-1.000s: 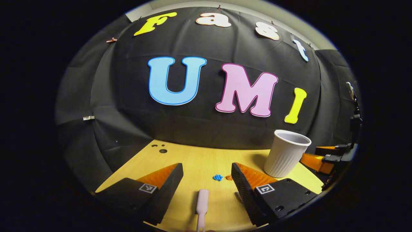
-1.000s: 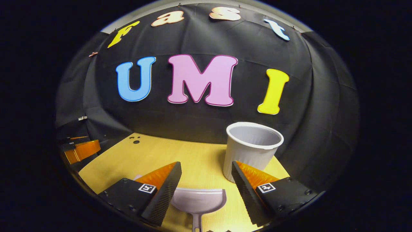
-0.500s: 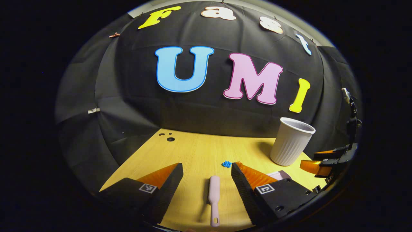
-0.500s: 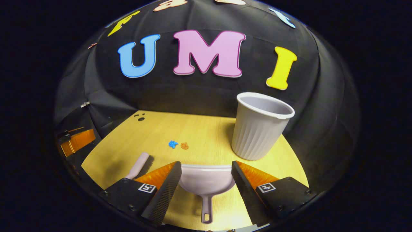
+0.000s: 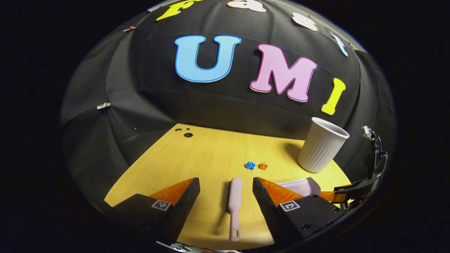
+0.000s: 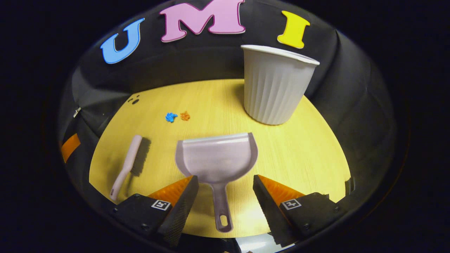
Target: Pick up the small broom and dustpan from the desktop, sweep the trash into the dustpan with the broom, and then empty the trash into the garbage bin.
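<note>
Pink broom (image 5: 234, 200) and dustpan (image 6: 217, 160) lie between each gripper's spread fingers (image 5: 262, 196).

**Free room and obstacles on the bench**

Bare bench (image 6: 299, 151) is seen right of the dustpan (image 6: 218, 160) and left of the broom (image 5: 234, 196). A bare strip is left between them. The bin (image 6: 274, 88) stands upright at the far right, blocking that corner. 2 scraps (image 6: 177, 116) lie apart in the middle, with bare wood behind them.
</note>
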Tool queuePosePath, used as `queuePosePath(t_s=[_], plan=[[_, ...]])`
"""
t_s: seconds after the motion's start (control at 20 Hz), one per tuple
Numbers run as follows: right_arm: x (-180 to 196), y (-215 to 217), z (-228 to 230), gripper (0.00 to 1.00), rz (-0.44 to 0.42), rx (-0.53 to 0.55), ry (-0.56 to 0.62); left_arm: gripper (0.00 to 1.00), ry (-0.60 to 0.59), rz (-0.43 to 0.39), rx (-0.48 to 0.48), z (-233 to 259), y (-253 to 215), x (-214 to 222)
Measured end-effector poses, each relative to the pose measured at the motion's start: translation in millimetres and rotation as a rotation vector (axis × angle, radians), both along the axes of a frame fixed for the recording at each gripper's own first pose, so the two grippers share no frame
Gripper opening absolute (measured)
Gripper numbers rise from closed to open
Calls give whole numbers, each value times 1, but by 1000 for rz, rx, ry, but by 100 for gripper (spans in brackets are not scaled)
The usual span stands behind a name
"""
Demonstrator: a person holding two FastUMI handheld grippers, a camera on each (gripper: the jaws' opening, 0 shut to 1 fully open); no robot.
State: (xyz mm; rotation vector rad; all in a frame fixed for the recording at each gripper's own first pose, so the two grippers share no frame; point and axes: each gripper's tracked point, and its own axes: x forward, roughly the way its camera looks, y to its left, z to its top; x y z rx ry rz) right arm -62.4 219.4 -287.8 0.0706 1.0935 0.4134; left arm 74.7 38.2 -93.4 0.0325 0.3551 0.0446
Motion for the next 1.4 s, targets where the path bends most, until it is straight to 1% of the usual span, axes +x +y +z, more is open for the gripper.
queuePosePath(t_s=[0.1, 0.2, 0.4, 0.55, 0.65, 0.75, 0.8, 0.85, 0.9, 0.95, 1.0, 1.05, 1.1, 1.15, 1.2, 1.25, 1.3, 1.35, 1.4], plan=[[-7, 4, -16, 99, -10, 4, 77, 96, 23, 13, 1, -6, 2, 1], [-14, 4, -32, 99, -15, -13, 125, 96, 35, 42, 7, -9, 6, 1], [-27, 12, -68, 100, 31, -56, 218, 96, 73, 81, -4, -19, 12, 4], [-28, 14, -82, 100, 7, -77, 251, 96, 103, 108, -6, -27, 17, 7], [-24, 15, -88, 98, -12, -81, 259, 96, 132, 130, -1, -36, 20, 11], [-24, 19, -96, 92, -1, -94, 273, 96, 187, 144, 4, -53, 23, 11], [-18, 21, -96, 88, 3, -96, 244, 96, 217, 139, -3, -61, 22, 11], [-17, 25, -96, 87, 22, -98, 234, 96, 247, 128, -13, -69, 19, 14], [-15, 29, -97, 81, 37, -93, 227, 96, 289, 116, -24, -81, 16, 17], [-16, 32, -94, 78, 48, -91, 225, 96, 336, 106, -36, -93, 14, 19], [-16, 34, -93, 64, 52, -87, 221, 96, 382, 97, -52, -102, 13, 22], [-14, 33, -95, 57, 52, -85, 221, 96, 426, 81, -74, -112, 8, 24], [-15, 34, -93, 46, 56, -78, 231, 96, 478, 65, -96, -126, 3, 26], [-16, 35, -94, 36, 59, -71, 248, 95, 536, 48, -111, -138, -1, 26], [-22, 39, -95, 38, 111, -66, 284, 95, 585, 35, -121, -149, -4, 26], [-26, 38, -93, 40, 199, -70, 324, 95, 616, 25, -123, -156, -8, 28], [-26, 36, -92, 38, 239, -64, 352, 95, 646, 22, -113, -166, -9, 32], [-24, 37, -93, 34, 235, -51, 379, 94, 669, 23, -97, -173, -9, 36], [-22, 37, -94, 38, 222, -37, 394, 94, 690, 23, -81, -180, -10, 38]])
